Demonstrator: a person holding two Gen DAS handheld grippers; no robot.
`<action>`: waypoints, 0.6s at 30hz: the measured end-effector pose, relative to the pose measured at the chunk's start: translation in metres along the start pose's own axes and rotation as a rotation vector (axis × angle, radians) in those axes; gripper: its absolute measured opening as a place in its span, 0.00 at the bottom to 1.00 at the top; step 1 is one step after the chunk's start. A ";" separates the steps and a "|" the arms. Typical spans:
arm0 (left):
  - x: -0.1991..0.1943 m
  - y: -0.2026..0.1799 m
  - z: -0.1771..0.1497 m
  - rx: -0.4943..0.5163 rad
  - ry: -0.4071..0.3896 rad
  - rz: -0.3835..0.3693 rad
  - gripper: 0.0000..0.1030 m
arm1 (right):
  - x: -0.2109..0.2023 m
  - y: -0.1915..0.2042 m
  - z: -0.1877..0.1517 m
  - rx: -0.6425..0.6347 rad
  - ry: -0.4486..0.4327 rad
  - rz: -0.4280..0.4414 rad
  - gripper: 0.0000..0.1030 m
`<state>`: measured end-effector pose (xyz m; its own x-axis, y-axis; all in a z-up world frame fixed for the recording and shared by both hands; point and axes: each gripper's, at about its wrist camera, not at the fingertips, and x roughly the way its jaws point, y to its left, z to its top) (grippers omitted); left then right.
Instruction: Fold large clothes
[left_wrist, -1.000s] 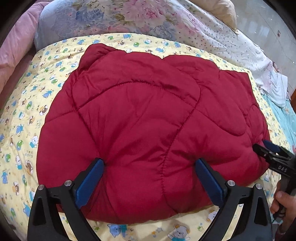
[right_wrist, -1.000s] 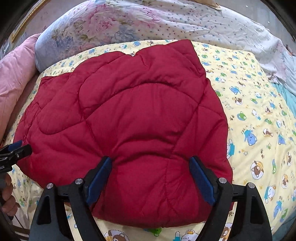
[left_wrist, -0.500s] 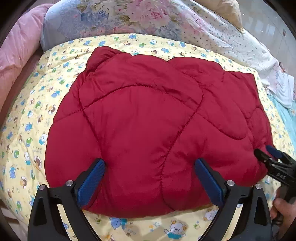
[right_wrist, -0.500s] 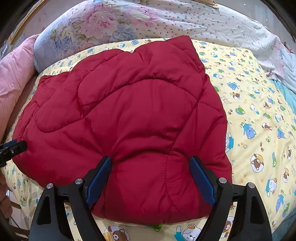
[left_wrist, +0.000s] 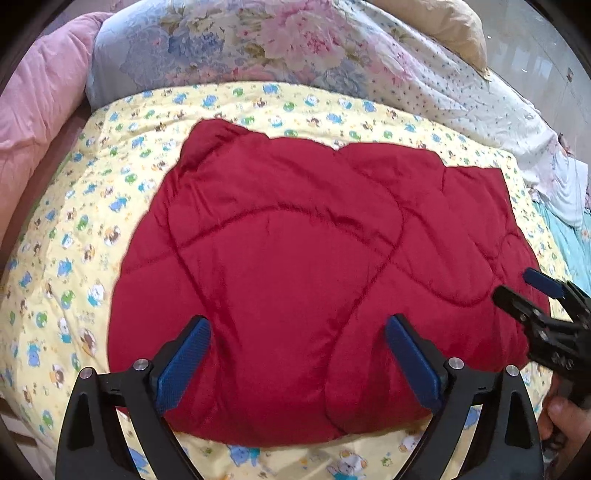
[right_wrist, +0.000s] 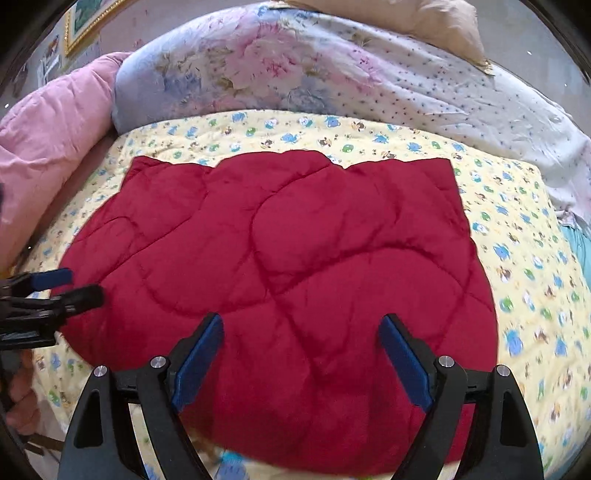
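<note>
Soft, even daylight is filling both views; shadows are lying faint under the red quilted garment (left_wrist: 314, 280). Fisheye distortion is bending everything around it, with black vignetting at the corners. Below the garment (right_wrist: 295, 288), the right view is blurring.

A dark red quilted jacket (left_wrist: 314, 273) lies flat on the yellow cartoon-print sheet (left_wrist: 74, 229) of the bed, folded into a broad, roughly rectangular bundle. Its padded surface is crossed by curved stitch lines that split it into puffy panels. In the right wrist view the jacket (right_wrist: 295, 258) has a fairly straight far edge with a small notch near the middle, square far corners, and a rounded, bulging near edge. The fabric looks smooth, with only shallow creases along the seams.
</note>
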<state>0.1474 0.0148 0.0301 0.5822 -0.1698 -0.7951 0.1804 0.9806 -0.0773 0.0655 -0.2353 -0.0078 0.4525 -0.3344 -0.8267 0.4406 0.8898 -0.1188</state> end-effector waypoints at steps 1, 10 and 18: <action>0.004 0.002 0.002 -0.002 0.006 0.008 0.93 | 0.007 -0.003 0.004 0.008 0.014 0.003 0.85; 0.044 0.006 0.015 -0.026 0.057 -0.012 0.98 | 0.040 -0.046 0.003 0.125 0.078 -0.016 0.88; 0.064 0.007 0.021 0.001 0.064 0.002 1.00 | 0.048 -0.051 0.001 0.138 0.082 -0.018 0.89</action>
<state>0.2024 0.0084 -0.0084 0.5304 -0.1607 -0.8323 0.1800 0.9808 -0.0747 0.0653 -0.2972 -0.0415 0.3809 -0.3184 -0.8680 0.5532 0.8308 -0.0620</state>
